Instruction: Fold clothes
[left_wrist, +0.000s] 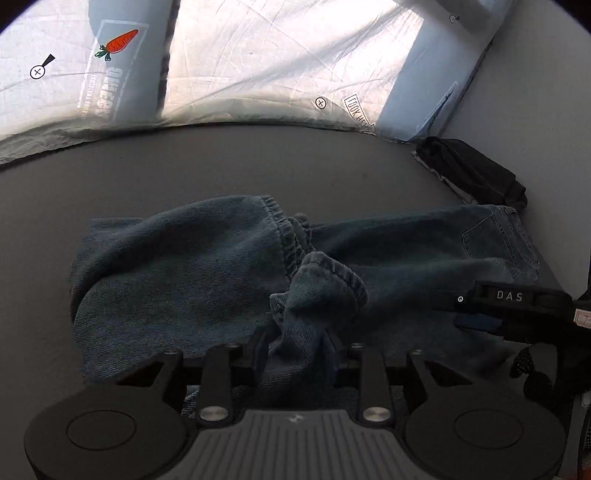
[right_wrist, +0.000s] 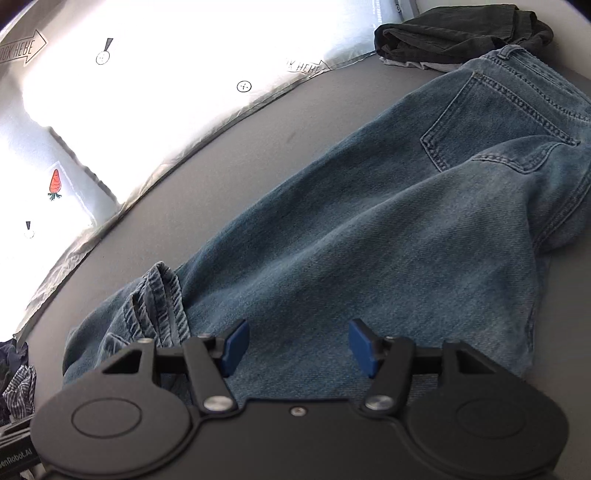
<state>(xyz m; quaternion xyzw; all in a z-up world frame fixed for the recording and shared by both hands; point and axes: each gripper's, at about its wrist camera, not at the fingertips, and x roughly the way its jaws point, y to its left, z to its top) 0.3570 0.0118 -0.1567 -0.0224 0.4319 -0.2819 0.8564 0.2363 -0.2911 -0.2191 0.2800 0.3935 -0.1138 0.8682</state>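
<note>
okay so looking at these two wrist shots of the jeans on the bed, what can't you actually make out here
- Left wrist view: the left gripper fingertips, buried in bunched jeans cuff.
- Left wrist view: most of the right gripper, cut by the edge.
- Right wrist view: pillow print, washed out by glare.
- Right wrist view: the dark folded clothes, cropped at the top.

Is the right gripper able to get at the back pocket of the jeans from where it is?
Probably yes. The right gripper is open over the jeans, and nothing lies between it and the back pocket.

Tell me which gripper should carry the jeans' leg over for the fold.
Left. The left gripper has denim of the jeans bunched between its fingers; the right gripper hangs open above the fabric.
</note>
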